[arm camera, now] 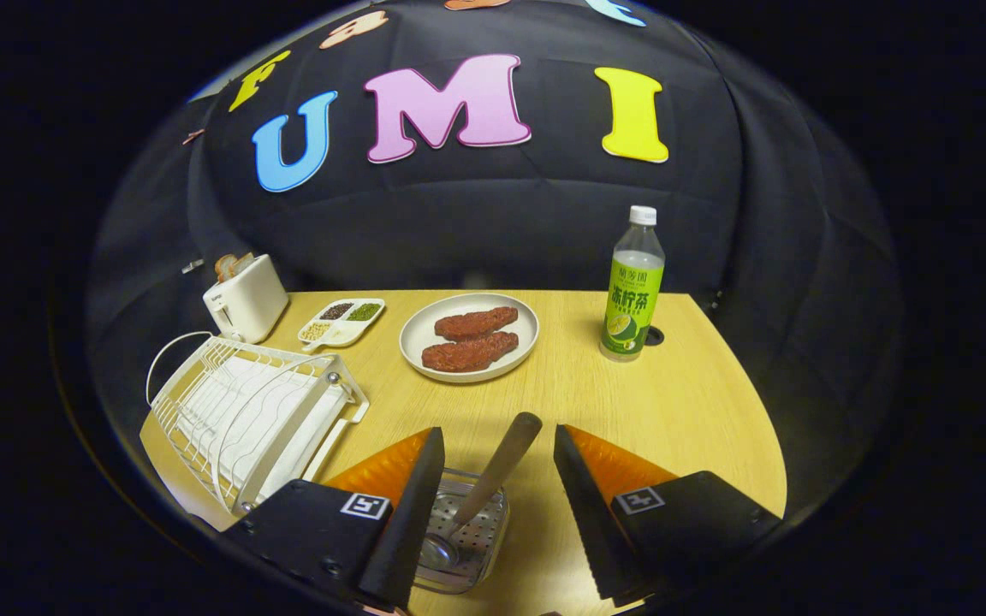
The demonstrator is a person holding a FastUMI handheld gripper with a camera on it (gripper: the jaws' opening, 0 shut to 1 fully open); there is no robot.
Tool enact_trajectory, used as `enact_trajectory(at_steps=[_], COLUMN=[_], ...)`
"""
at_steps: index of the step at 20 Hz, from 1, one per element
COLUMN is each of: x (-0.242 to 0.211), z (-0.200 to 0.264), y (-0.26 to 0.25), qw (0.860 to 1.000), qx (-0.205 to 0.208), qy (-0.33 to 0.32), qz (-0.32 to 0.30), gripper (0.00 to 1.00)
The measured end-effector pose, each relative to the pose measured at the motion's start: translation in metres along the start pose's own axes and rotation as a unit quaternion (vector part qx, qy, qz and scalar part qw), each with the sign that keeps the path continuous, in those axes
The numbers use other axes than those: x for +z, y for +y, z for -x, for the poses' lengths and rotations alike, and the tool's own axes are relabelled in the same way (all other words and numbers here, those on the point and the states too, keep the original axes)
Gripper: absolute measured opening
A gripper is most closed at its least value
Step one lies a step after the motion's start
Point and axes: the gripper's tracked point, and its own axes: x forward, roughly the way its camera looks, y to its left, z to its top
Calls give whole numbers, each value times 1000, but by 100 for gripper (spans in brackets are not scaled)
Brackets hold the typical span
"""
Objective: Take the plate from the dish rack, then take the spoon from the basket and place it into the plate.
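The gripper [497,479] stands with its fingers spread wide and nothing pressed between them, low in the frame at centre. Between the fingers, slightly toward the left one, the spoon [493,475] leans upright in the basket [467,535], a perforated metal box at bottom centre; its handle tip rises just above the fingertips and its bowl rests on the basket floor. Neither finger touches the handle. The plate [469,335] lies flat on the table [673,402] at centre frame, well beyond the fingers, and carries two reddish-brown pieces of food [473,338]. The dish rack [245,411] at lower left holds no plate that I can make out. Judgement: the plate step appears done, and the spoon pick-up is the step in hand. The next move calls for centring the handle between the fingers, closing on it below the tip, and lifting straight up to clear the basket wall before carrying it forward to the plate. Elsewhere, a toaster [245,295] and a divided dish [343,321] sit at upper left, and a bottle [632,287] stands at upper right.
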Motion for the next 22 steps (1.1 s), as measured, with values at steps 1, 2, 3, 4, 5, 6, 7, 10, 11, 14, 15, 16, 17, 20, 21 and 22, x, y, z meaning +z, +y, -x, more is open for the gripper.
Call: enact_trajectory(at_steps=[1, 2, 3, 4, 5, 6, 7, 10, 11, 14, 15, 16, 17, 20, 21, 22], x=[1, 4, 6, 6, 4, 3, 1, -5, -5, 2, 7, 10, 15, 24, 29, 33], z=[-3, -6, -9, -13, -17, -19, -22, -24, -23, -15, -10, -7, -1, 16, 21, 28], y=[0, 0, 1, 0, -2, -4, -3, -3, -1, 14, 14, 16, 17, 22, 23, 24], qw=[1000, 1000, 1000, 1000, 1000, 1000, 1000, 999, 999, 998, 998, 999, 999, 999, 999, 999], qx=[1, 3, 3, 1, -3, -8, -7, -9, -6, 21, 23, 25, 25, 33, 35, 35], qy=[0, -3, -3, 0, 4, 8, 15, 32, 35, 36, 29, 20, 13, 0, -4, -5], qz=[-11, -21, -28, -28, -24, -18, -15, -15, -23, -52, -46, -38, -28, -12, -13, -14], gripper=[79, 77, 74, 69, 66, 60, 53, 32, 30, 20, 17, 15, 15, 14, 14, 14])
